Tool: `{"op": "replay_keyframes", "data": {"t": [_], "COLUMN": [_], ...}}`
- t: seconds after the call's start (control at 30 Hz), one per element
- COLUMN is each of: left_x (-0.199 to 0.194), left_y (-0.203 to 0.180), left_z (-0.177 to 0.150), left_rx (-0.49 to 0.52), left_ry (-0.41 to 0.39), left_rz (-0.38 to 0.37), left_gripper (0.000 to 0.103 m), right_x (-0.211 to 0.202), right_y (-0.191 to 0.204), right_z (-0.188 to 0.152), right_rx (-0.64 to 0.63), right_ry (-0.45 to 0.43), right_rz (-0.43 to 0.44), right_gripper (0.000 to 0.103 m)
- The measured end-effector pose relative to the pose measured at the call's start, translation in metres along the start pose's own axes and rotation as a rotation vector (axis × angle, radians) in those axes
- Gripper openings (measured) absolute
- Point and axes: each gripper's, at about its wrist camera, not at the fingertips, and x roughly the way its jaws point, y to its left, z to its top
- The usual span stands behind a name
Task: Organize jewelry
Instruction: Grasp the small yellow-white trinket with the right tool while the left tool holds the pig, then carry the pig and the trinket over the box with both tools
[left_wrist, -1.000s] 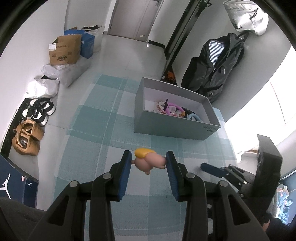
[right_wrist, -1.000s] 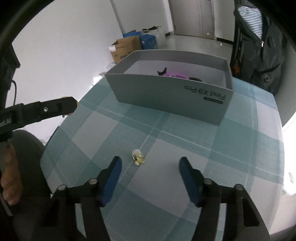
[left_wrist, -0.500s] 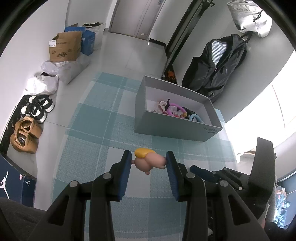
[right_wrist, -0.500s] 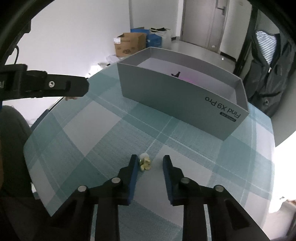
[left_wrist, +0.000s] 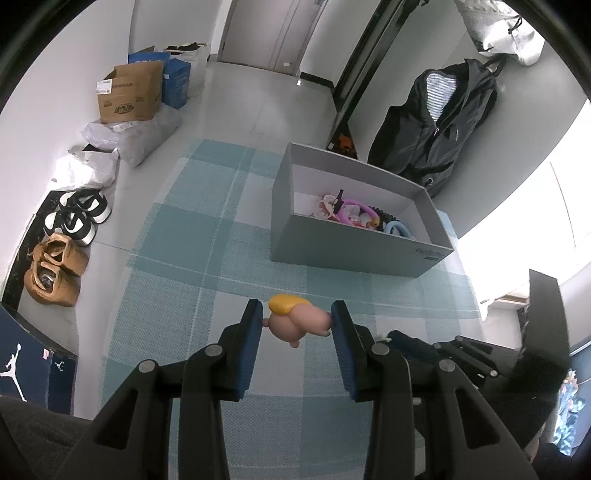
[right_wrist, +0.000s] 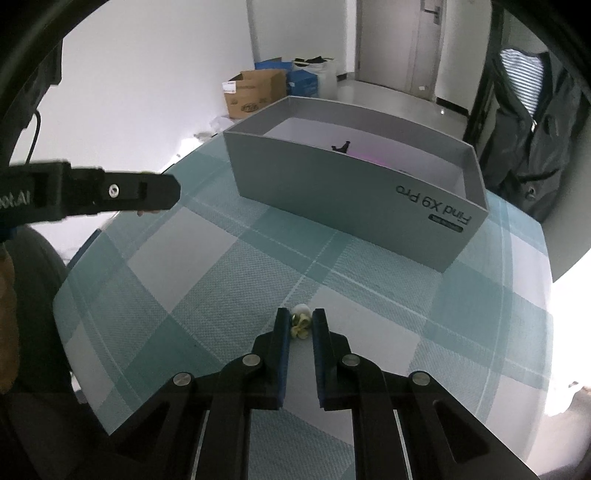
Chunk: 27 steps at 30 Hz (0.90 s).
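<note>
Holding pink-and-yellow charm (left_wrist: 295, 322), left gripper (left_wrist: 297, 320) was clamped; right gripper (right_wrist: 300, 326) pinched small gold-and-white earring (right_wrist: 300, 324) on worktop (right_wrist: 207, 266). Lift should go straight up, then over grey box (right_wrist: 354, 206) wall, grip kept firm.

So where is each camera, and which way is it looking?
Left wrist: rides the left gripper, looking down past the pink-and-yellow figurine it pinches toward the grey box; right gripper alongside.
Right wrist: rides the right gripper, closed on a small gold-and-white trinket; left gripper at its left.
Shared: box, checked tablecloth.
</note>
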Motion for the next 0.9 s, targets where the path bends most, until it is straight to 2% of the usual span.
{"op": "replay_keyframes", "data": {"t": [0.07, 0.33, 0.7, 0.9], "left_x": [-0.001, -0.008, -0.015, 0.001], "left_y": [0.002, -0.004, -0.037, -0.043], "left_z": [-0.001, 0.003, 0.033, 0.053], "left_rx": [-0.015, 0.005, 0.127, 0.139], "left_ry": [0.01, -0.01, -0.041, -0.005], "left_rz": [-0.023, -0.016, -0.006, -0.057], "left_gripper": [0.032, 0.032, 0.032, 0.032], "right_x": [-0.002, -0.02, -0.054, -0.05], "right_y": [-0.007, -0.027, -0.06, -0.076], "right_z": [-0.001, 0.011, 0.041, 0.07], "right_rx": [0.021, 0.11, 0.207, 0.234], "right_ry": [-0.002, -0.059, -0.164, -0.184], "right_rz": [0.005, 0.057, 0.136, 0.185], "right_gripper": [0.011, 0.011, 0.011, 0.011]}}
